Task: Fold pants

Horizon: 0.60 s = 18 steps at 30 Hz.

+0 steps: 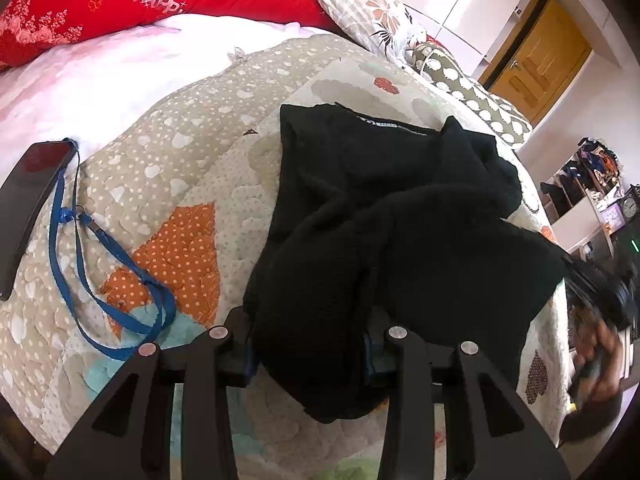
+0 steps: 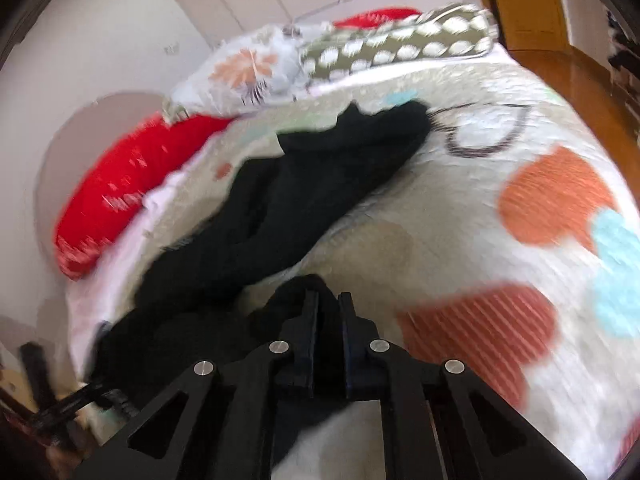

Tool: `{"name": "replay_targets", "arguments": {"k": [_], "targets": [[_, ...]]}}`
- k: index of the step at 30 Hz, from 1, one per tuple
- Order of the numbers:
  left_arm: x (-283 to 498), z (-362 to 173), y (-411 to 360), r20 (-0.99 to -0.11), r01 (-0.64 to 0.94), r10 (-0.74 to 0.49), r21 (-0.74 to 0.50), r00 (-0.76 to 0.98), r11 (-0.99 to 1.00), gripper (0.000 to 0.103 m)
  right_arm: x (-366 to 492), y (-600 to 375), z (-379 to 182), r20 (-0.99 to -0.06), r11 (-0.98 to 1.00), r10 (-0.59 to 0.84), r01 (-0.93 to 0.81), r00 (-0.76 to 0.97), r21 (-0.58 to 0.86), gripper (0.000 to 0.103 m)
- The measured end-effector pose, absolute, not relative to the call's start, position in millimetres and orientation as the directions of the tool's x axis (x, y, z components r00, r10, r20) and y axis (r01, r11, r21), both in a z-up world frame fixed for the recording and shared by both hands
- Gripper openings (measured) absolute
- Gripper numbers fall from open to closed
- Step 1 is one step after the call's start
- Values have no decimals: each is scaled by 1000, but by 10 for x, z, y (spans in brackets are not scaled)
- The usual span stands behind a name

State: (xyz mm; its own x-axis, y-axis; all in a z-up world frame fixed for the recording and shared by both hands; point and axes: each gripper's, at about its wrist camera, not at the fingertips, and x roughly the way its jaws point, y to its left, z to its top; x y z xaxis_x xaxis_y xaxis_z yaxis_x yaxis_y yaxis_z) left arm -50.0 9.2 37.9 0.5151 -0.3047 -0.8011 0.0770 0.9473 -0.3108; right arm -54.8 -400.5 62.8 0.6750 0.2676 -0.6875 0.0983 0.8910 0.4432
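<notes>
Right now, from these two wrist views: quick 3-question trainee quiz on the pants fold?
1. True or false: the left gripper is clamped on the black pants.
2. What lies at the left of the quilt? A) phone with blue lanyard B) book C) remote
3. What colour is the long pillow beyond the quilt?

Key: 1 true. 2 A, the phone. 3 red.

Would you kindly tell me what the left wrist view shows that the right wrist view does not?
Only the left wrist view shows the dark phone with its blue lanyard, the clock, and the left gripper shut on the pants. Only the right wrist view shows the wooden floor and the right gripper shut on pants fabric. Both show the black pants, quilt and red pillow.
</notes>
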Motion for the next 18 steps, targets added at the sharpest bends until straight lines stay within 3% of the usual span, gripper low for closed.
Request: {"name": "replay_targets", "arguments": {"k": [3, 8, 10, 11, 12, 13, 14, 18], "targets": [[-529, 450, 102, -791, 87, -319, -323, 522, 942, 36, -1300, -4207, 987, -613, 877, 236, 106, 754, 468, 0], [-544, 553, 43, -779, 104, -318, -313, 540, 944, 36, -2093, -4498, 1659, -501, 886, 118, 136, 857, 442, 0], [-547, 567, 26, -779, 96, -313, -312, 543, 945, 36, -2015, -4497, 1750, -505, 905, 78, 152, 860, 398, 8], [-557, 573, 31, -777, 93, -315, -317, 545, 944, 36, -1927, -4495, 1732, -530, 906, 60, 176, 846, 385, 28], [-567, 579, 36, -775, 91, -314, -318, 548, 944, 36, -1814, -4471, 1648, -570, 907, 50, 202, 820, 370, 66], [-576, 574, 43, -777, 87, -312, -318, 547, 944, 36, -1669, -4428, 1520, -608, 908, 61, 210, 791, 364, 80], [-576, 568, 49, -780, 84, -311, -319, 543, 944, 36, -1492, -4372, 1363, -638, 910, 90, 197, 764, 364, 85], [-571, 541, 35, -791, 78, -298, -304, 535, 949, 36, -866, -4266, 874, -713, 897, 144, 213, 687, 387, 83]]}}
